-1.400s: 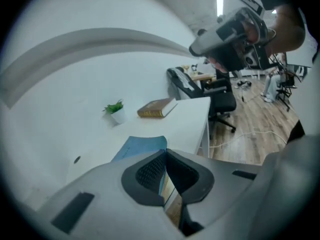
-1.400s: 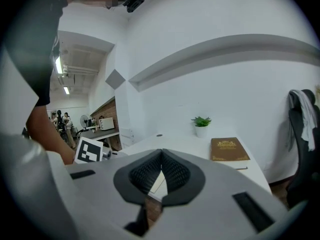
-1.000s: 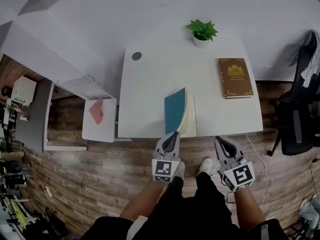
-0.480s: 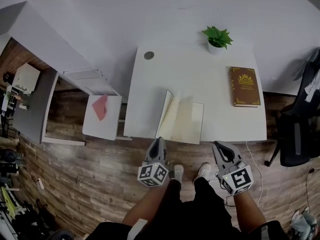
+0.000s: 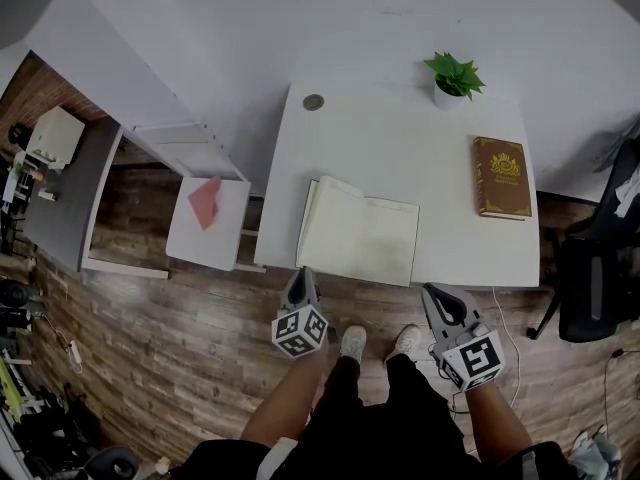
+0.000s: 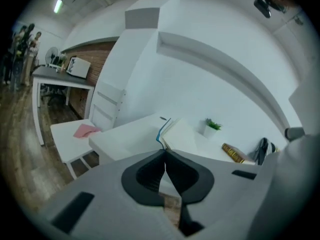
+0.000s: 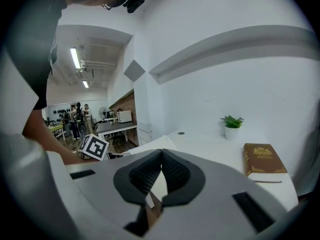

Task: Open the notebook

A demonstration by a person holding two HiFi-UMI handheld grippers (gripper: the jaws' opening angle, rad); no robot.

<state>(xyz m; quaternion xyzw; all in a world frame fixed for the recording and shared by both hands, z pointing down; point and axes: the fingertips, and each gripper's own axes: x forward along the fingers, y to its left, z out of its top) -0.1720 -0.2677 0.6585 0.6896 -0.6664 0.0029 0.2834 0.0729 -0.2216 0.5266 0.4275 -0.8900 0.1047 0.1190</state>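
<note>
So, the white desk [image 5: 400, 158] sits at the person's 12 o'clock. The notebook [image 5: 360, 233] now lies flat open on it, cream pages up, at the desk's 6 o'clock edge. A second ago its teal cover stood upright at the left gripper's tips. Half a second ago the leaves were mid-fall. Now everything is down, with the cover edge just visible under the left-hand page in the left gripper view [image 6: 162, 128]. My read: the opening is done and nothing is left but to clear off.

The other things haven't been touched:
- small side table [image 5: 190, 253] at the notebook's 9 o'clock, pink sheet [image 5: 205, 204] on it
- brown book [image 5: 502, 176] at 2 o'clock, well apart
- potted plant [image 5: 454, 76] at 1 o'clock, by the far edge

Left gripper [image 5: 302, 274]: it has backed off the desk edge to the notebook's 7 o'clock, above the floor. Its nose points at the desk and dips slightly, and its marker cube is rolled over. The jaws are pressed together with nothing between them.

Right gripper [image 5: 436, 294]: it sits at the notebook's 5 o'clock, off the desk and aimed the same way. Its jaws are together too and it's empty.
</note>
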